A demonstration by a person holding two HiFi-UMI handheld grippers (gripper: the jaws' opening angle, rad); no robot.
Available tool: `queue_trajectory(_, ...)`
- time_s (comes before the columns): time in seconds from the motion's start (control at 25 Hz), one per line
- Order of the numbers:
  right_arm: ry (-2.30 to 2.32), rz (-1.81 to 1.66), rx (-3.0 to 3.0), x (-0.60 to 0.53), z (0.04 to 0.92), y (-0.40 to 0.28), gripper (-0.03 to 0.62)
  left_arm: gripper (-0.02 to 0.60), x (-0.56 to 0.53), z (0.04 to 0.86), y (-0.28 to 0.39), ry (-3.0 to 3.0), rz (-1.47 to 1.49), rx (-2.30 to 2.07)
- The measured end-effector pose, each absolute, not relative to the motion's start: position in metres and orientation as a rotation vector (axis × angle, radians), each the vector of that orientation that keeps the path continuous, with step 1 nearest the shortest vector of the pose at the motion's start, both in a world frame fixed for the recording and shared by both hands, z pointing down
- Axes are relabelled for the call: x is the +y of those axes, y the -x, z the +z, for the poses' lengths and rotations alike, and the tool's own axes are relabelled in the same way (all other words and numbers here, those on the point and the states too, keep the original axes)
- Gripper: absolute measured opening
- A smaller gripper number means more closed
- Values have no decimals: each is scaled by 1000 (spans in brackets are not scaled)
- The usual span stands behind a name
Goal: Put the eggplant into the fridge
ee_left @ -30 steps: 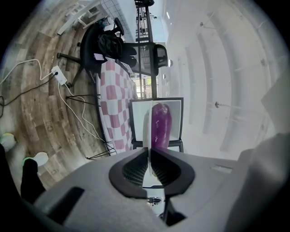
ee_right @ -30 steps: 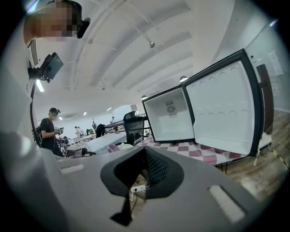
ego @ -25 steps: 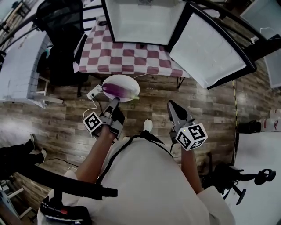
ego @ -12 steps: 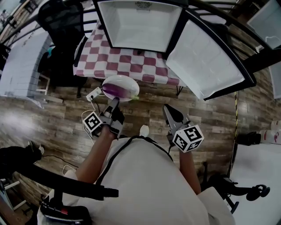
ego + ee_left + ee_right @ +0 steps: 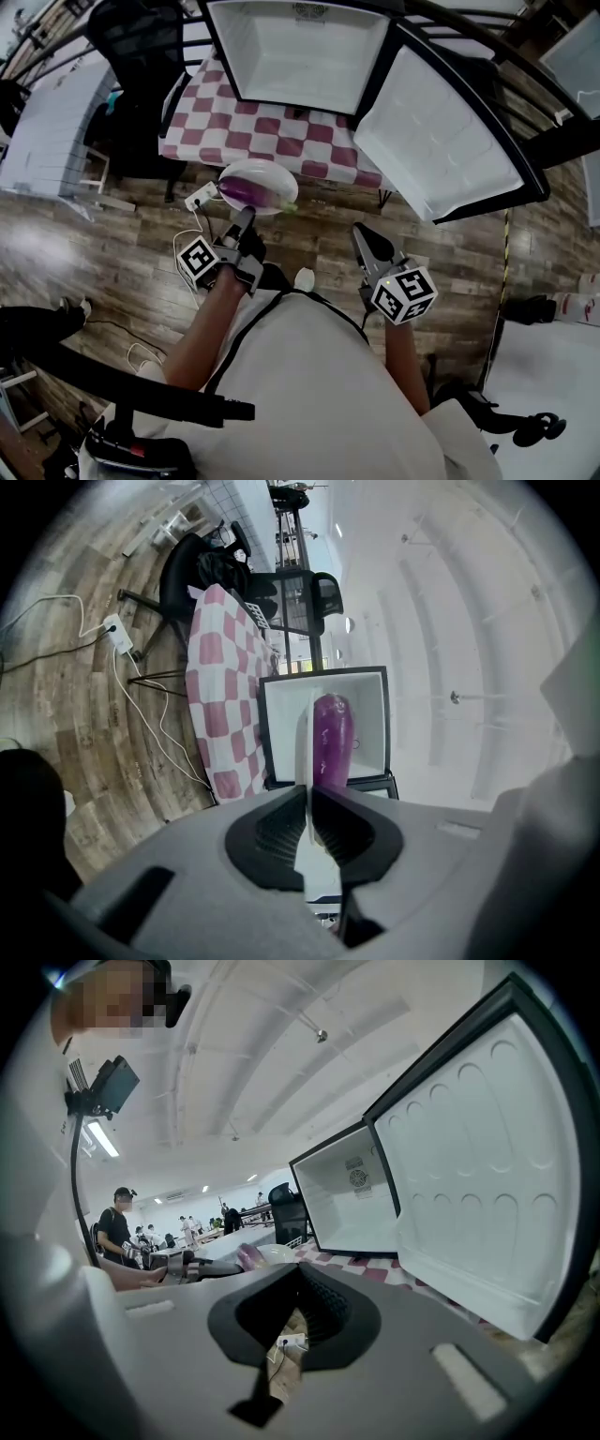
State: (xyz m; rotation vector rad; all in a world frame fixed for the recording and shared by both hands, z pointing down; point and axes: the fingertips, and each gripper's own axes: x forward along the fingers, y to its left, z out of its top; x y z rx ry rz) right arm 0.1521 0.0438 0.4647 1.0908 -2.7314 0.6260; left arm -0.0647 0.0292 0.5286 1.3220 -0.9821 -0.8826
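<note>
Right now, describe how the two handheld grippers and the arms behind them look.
Both the left gripper and the right gripper have grey moulded bodies tapering to dark, ribbed jaws. Each carries a white cube printed with black square markers. The person's forearms are bare, and the white top is crossed by a thin dark line.

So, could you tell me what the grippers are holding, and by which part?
The left gripper grips the plate by its near rim, with the eggplant lying on it. The right gripper holds nothing.
</note>
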Motion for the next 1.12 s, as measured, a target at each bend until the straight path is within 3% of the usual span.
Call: queue_trajectory(1.12,-1062,653,-2718,-23,473,-139,6,26,-42,535,66,-1306,-869,-973)
